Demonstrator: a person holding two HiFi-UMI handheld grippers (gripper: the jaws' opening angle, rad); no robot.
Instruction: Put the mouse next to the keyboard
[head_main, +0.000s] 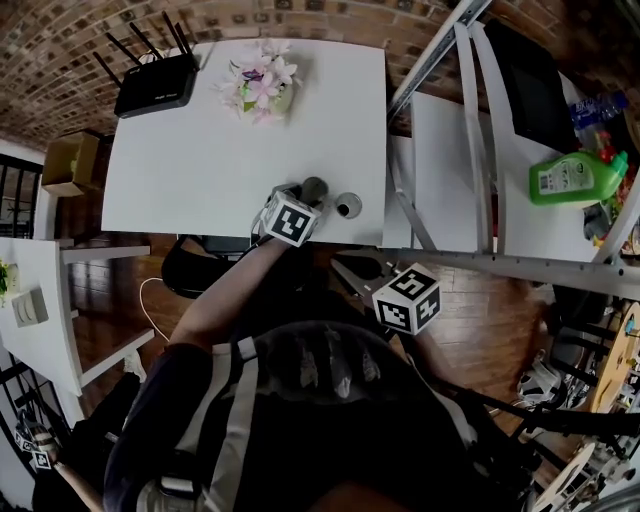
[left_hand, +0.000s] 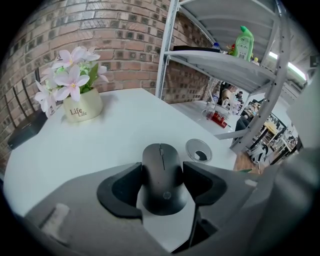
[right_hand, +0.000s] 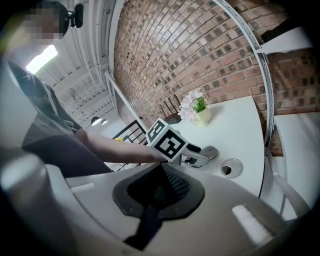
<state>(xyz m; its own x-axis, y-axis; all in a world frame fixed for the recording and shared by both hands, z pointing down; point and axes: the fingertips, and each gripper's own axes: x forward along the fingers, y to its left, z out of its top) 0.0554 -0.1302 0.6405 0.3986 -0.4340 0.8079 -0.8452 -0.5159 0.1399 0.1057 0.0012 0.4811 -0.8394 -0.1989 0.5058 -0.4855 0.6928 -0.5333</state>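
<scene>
The mouse (left_hand: 161, 162) is black and smooth, with a small logo. It lies flat on the white table (left_hand: 100, 150), between the jaws of the left claw (left_hand: 163, 176), which touch both its sides.

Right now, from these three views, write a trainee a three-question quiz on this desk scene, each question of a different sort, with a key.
1. True or false: the left gripper has its jaws closed on the sides of the mouse.
2. In the left gripper view, what lies just right of the mouse? A) cable grommet B) keyboard C) mug
3. Fill in: the right gripper holds nothing; its jaws are ___.
Key: 1 true; 2 A; 3 together
</scene>
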